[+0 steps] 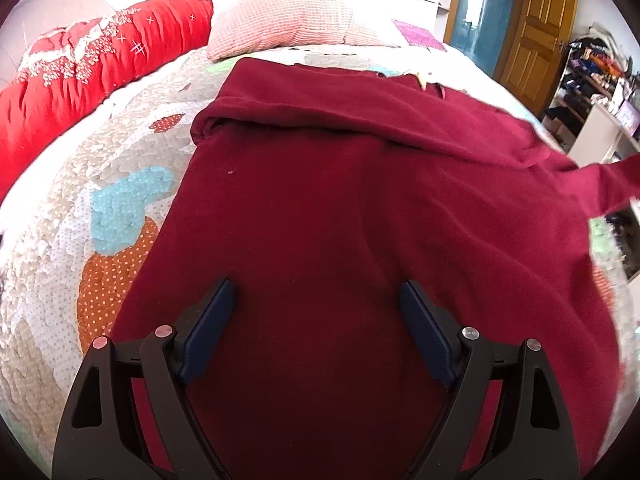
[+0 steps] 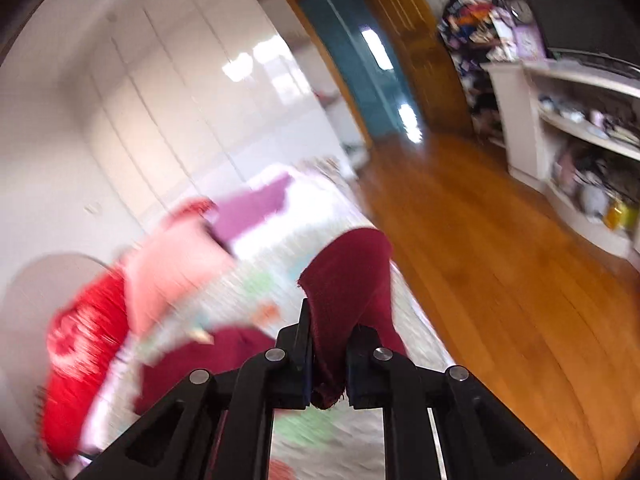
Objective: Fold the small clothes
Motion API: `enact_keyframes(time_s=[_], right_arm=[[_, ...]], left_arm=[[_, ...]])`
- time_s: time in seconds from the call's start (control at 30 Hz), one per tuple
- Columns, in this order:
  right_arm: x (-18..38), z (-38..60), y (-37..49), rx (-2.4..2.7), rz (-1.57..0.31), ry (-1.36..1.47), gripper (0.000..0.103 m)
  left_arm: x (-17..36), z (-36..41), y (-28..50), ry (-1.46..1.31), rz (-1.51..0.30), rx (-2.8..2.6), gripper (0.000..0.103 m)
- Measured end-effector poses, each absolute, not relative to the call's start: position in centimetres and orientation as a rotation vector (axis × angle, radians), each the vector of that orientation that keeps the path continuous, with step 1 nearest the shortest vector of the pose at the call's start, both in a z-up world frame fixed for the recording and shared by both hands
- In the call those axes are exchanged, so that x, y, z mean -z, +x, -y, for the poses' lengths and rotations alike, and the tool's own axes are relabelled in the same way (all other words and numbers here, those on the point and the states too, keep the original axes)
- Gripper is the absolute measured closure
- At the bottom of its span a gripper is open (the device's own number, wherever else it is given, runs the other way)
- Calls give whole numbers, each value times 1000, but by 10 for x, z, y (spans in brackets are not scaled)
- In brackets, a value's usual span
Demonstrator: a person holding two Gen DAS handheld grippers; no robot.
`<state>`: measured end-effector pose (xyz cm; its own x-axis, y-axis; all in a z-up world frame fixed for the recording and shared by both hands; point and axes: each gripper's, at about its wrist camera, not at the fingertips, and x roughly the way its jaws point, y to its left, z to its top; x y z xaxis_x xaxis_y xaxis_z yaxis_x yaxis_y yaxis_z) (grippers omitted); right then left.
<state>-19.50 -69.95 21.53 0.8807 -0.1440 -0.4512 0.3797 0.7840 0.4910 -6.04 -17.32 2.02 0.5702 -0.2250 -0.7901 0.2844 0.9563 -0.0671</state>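
The left tool point(image 1: 316, 300) hangs spread wide above the maroon garment point(image 1: 340, 200) on the bed point(image 1: 80, 200). The right tool point(image 2: 328, 344) is clamped on the garment's edge, its surroundings smeared by blur.

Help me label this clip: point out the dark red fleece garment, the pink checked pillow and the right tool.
Dark red fleece garment point(image 1: 320, 208): left wrist view, flat middle.
Pink checked pillow point(image 1: 296, 20): left wrist view, top face.
Right tool point(image 2: 328, 364): right wrist view, between fingertips.

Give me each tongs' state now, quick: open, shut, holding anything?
Left tongs: open, hovering over the dark red garment, gripping nothing.
Right tongs: shut on a fold of the same dark red garment, lifted off the bed.
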Motion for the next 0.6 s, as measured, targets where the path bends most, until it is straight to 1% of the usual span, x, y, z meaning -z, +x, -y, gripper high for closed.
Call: enact_keyframes(time_s=[0.07, 0.17, 0.3, 0.43, 0.6], right_arm=[[-250, 691, -187, 207, -352, 609, 92], [-289, 657, -156, 71, -329, 561, 92], [-305, 587, -90, -134, -384, 521, 92], [-274, 497, -8, -289, -521, 476, 92], [-185, 406, 87, -399, -718, 484, 92]], left_arm=[[-31, 165, -59, 23, -915, 343, 18], [-48, 154, -50, 24, -900, 339, 18], [-72, 126, -33, -36, -859, 318, 18], [-88, 99, -15, -91, -829, 287, 18], [-93, 81, 7, -111, -825, 281, 18]])
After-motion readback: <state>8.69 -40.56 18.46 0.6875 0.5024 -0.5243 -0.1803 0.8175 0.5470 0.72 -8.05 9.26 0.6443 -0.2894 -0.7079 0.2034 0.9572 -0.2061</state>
